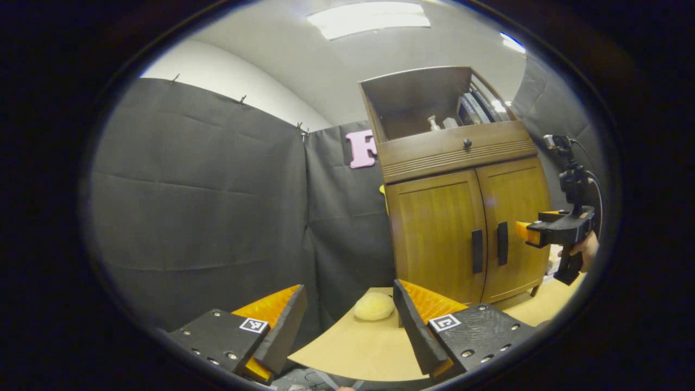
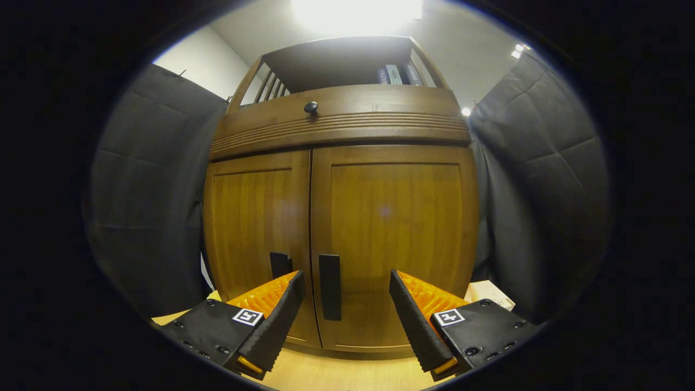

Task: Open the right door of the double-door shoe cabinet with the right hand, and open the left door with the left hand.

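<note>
Your right gripper (image 2: pixel 343 304) gapes wide, the right door's handle (image 2: pixel 329 287) between its fingers, untouched. Your left gripper (image 1: pixel 347 320) gapes wide too, the cabinet (image 1: pixel 467 217) well ahead, both doors closed.

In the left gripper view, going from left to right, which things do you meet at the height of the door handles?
Black cloth wall → left door → left door handle → right door handle → right gripper.

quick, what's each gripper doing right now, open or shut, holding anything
Left gripper: open, holding nothing, above the table.
Right gripper: open, holding nothing, fingers either side of the right door handle.
</note>
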The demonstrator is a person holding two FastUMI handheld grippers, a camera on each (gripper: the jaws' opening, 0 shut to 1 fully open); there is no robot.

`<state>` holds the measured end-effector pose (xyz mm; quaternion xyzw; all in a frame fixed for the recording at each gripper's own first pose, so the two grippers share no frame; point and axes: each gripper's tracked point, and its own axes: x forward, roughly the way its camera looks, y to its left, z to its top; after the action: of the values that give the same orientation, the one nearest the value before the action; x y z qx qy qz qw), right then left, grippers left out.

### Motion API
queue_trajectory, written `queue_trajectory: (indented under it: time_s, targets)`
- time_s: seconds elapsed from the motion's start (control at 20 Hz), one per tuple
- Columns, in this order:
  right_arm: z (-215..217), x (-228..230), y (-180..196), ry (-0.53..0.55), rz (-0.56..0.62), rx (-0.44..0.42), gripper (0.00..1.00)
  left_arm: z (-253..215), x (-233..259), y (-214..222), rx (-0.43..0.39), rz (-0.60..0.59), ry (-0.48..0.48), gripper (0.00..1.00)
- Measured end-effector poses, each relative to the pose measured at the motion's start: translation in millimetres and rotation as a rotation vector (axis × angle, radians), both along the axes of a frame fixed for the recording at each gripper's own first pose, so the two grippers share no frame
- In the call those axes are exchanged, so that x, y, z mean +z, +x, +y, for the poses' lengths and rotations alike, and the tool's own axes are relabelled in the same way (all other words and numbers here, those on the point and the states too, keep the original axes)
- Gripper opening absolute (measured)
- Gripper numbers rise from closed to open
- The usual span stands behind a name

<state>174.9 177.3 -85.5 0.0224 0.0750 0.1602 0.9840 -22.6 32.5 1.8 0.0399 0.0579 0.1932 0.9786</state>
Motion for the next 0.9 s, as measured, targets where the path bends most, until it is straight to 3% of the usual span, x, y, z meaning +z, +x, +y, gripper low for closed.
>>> queue_trajectory:
  time_s: [0.7, 0.75, 0.85, 0.9]
  targets:
    - [37, -38, 58, -0.026, 0.038, -0.011, 0.98, 14, -2, -1, 0.147, 0.024, 0.021, 0.93]
    - [40, -41, 61, -0.028, 0.047, -0.008, 0.89, 14, -2, 0, 0.155, 0.024, 0.022, 0.92]
    - [46, -53, 63, -0.027, 0.073, 0.001, 0.83, 15, -2, -1, 0.169, 0.028, 0.019, 0.9]
    - [47, -54, 64, -0.026, 0.077, 0.002, 0.75, 15, -1, -1, 0.174, 0.031, 0.019, 0.89]
